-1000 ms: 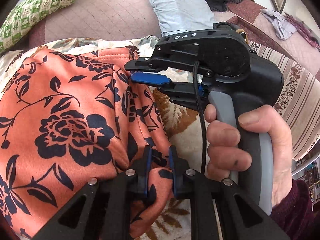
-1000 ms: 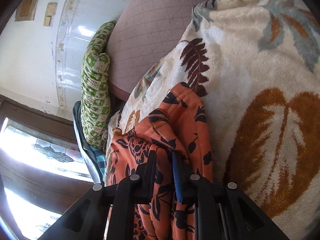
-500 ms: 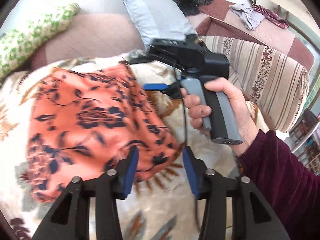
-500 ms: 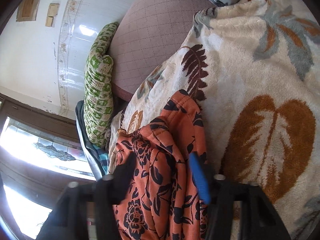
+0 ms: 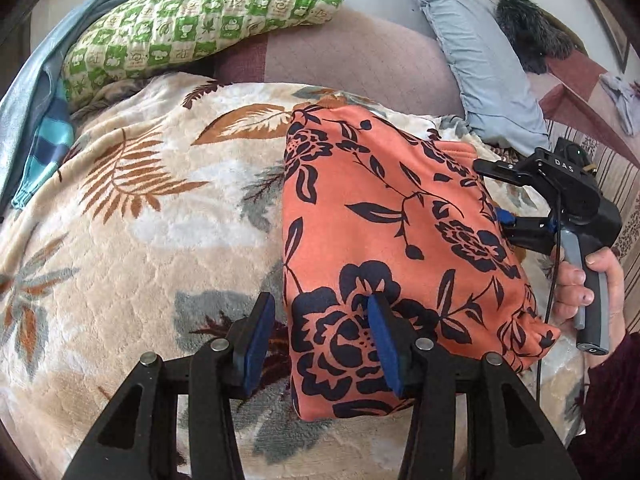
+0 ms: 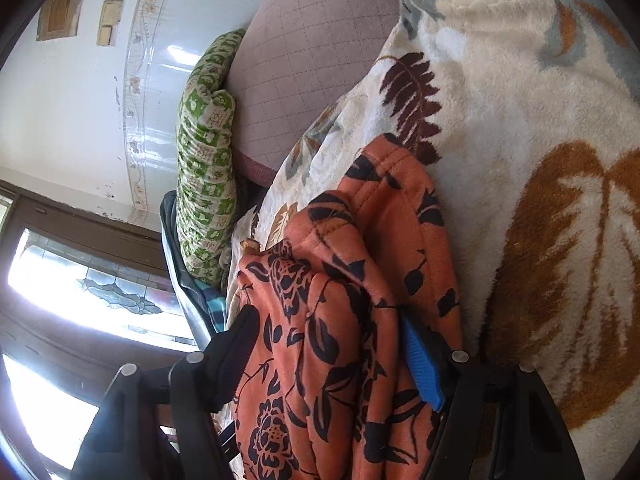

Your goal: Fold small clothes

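Note:
An orange garment with dark flowers [image 5: 384, 240] lies folded on a leaf-patterned blanket [image 5: 160, 208]. My left gripper [image 5: 320, 344] is open above the garment's near left edge, holding nothing. My right gripper [image 5: 506, 200] shows at the garment's right edge, held by a hand. In the right wrist view the garment [image 6: 344, 320] fills the gap between the open fingers of my right gripper [image 6: 332, 348], which do not clamp it.
A green checked pillow [image 5: 192, 28] and a blue striped cloth [image 5: 44, 148] lie at the back left. A light blue pillow [image 5: 480, 64] leans at the back right. A striped sofa cover [image 5: 624, 184] is on the right.
Both grippers opened and let go of the garment. My left gripper pulled back and swung left, so the garment now lies flat on the blanket.

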The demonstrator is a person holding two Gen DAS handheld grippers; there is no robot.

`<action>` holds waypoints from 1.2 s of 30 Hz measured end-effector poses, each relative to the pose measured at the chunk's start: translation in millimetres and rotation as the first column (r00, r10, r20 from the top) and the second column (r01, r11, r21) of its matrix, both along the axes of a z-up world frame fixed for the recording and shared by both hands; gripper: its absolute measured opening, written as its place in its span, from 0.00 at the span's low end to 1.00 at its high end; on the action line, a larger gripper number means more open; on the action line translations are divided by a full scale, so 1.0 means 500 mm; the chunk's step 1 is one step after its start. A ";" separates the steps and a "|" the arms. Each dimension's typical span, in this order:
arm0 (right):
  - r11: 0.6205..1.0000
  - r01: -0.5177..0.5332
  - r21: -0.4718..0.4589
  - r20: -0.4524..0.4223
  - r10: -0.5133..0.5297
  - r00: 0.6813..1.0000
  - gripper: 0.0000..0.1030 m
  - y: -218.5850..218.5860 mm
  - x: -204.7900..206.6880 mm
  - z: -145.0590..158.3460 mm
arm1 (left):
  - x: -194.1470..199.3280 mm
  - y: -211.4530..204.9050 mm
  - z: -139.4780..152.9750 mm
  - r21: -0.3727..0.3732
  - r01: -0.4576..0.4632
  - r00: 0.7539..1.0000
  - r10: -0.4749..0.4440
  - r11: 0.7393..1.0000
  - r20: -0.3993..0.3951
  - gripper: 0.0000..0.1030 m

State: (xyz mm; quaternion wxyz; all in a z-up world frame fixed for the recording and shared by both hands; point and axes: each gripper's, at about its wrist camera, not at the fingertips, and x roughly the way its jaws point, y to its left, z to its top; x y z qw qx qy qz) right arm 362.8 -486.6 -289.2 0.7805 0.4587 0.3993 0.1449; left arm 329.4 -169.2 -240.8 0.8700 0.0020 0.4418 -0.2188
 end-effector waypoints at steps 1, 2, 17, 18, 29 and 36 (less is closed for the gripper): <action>0.999 -0.025 -0.033 -0.008 0.025 1.000 0.45 0.016 0.004 0.003 | -0.005 -0.003 0.001 -0.004 0.011 1.000 -0.011 1.000 0.001 0.48; 0.996 -0.033 -0.083 -0.014 0.032 0.999 0.21 0.031 0.005 0.009 | -0.015 -0.002 0.006 -0.010 0.023 1.000 -0.023 1.000 -0.004 0.48; 0.973 0.167 -0.159 -0.066 -0.179 0.982 0.28 -0.043 -0.014 -0.008 | -0.009 -0.069 -0.003 0.072 0.071 0.997 -0.071 0.995 -0.012 0.62; 0.972 0.173 -0.156 -0.077 -0.187 0.979 0.31 -0.047 -0.016 0.003 | -0.005 -0.063 0.002 0.055 0.065 0.998 -0.063 0.996 -0.025 0.62; 0.961 -0.107 -0.255 0.084 0.132 0.988 0.34 0.100 -0.062 0.167 | -0.014 -0.061 0.002 0.142 0.037 0.999 -0.035 0.989 -0.017 0.62; 0.927 -0.259 -0.273 -0.214 0.204 0.955 0.14 0.143 -0.100 0.019 | 0.014 -0.048 0.031 0.119 0.015 0.998 -0.008 0.993 -0.057 0.66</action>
